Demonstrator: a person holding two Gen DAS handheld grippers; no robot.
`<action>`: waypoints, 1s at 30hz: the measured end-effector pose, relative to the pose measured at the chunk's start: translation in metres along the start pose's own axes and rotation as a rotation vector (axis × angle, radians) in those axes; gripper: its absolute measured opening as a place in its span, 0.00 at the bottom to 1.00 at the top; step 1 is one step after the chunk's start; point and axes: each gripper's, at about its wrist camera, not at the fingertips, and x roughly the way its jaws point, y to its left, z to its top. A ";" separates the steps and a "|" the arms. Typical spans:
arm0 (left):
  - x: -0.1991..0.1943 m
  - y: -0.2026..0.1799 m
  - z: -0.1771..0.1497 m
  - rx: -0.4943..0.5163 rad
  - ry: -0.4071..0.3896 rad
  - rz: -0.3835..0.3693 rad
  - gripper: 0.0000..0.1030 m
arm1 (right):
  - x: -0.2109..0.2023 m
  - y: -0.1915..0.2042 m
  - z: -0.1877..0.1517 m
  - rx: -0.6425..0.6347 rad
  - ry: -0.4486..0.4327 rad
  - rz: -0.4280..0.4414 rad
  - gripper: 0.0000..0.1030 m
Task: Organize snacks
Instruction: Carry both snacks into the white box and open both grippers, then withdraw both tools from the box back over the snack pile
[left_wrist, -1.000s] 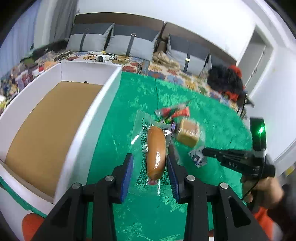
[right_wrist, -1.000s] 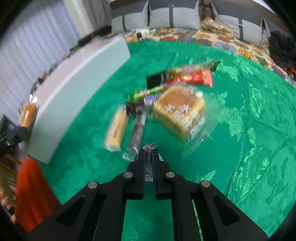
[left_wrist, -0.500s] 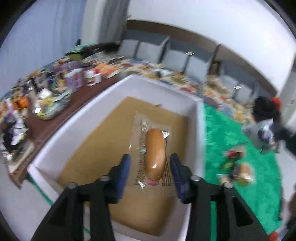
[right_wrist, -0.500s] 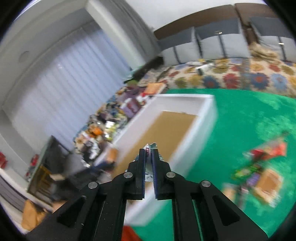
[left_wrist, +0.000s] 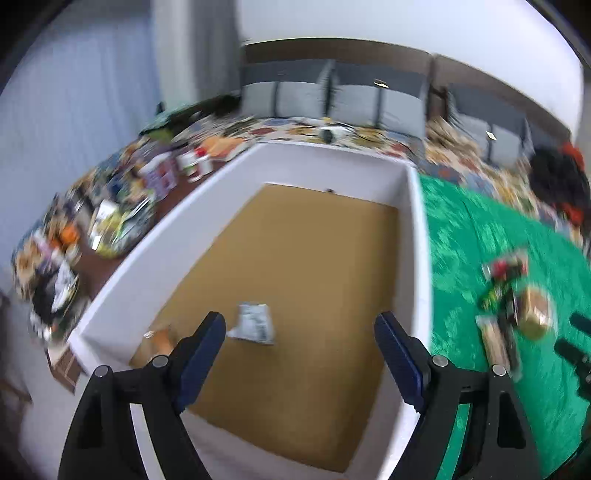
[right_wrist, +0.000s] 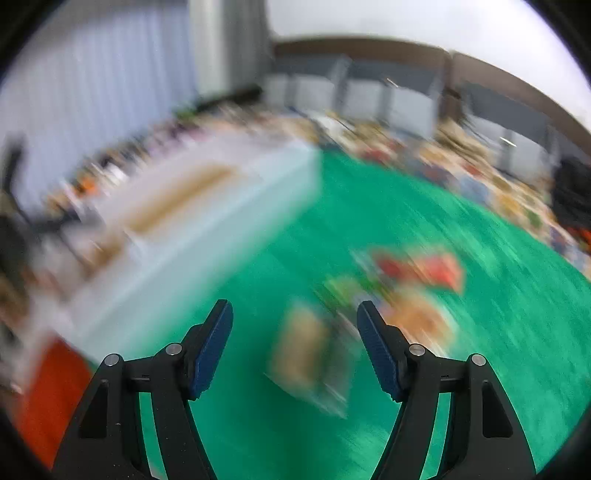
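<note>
My left gripper (left_wrist: 297, 321) hangs over the white box (left_wrist: 415, 236) with its jaws opening and nothing between them. On the box's brown floor lies a small silvery packet (left_wrist: 253, 325). A wrapped bread roll (left_wrist: 160, 338) rests in the near left corner, partly hidden by a finger. My right gripper (right_wrist: 293, 308) is above the green cloth (right_wrist: 480, 314), jaws opening and empty, just short of the blurred snack pile (right_wrist: 417, 269). A pale bread packet (right_wrist: 303, 347) lies nearest it. The same pile (left_wrist: 509, 295) shows right of the box in the left wrist view.
A brown side table crowded with jars and packets (left_wrist: 122, 206) runs along the box's left side. A sofa with grey cushions (left_wrist: 362, 96) lines the far wall. The right wrist view is heavily blurred; the box (right_wrist: 207, 229) sits at its left.
My left gripper carried the bread roll from the cloth over the box and let it go. My right gripper brought a small packet to the box, released it, and swung back over the cloth.
</note>
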 end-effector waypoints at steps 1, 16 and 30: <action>0.006 -0.014 -0.003 0.036 0.006 0.014 0.80 | 0.004 -0.022 -0.031 0.020 0.031 -0.065 0.71; 0.009 -0.064 -0.034 0.133 0.021 0.149 0.80 | -0.011 -0.182 -0.145 0.386 0.068 -0.369 0.71; -0.094 -0.145 -0.058 0.133 -0.320 -0.050 1.00 | -0.004 -0.189 -0.155 0.436 0.098 -0.368 0.84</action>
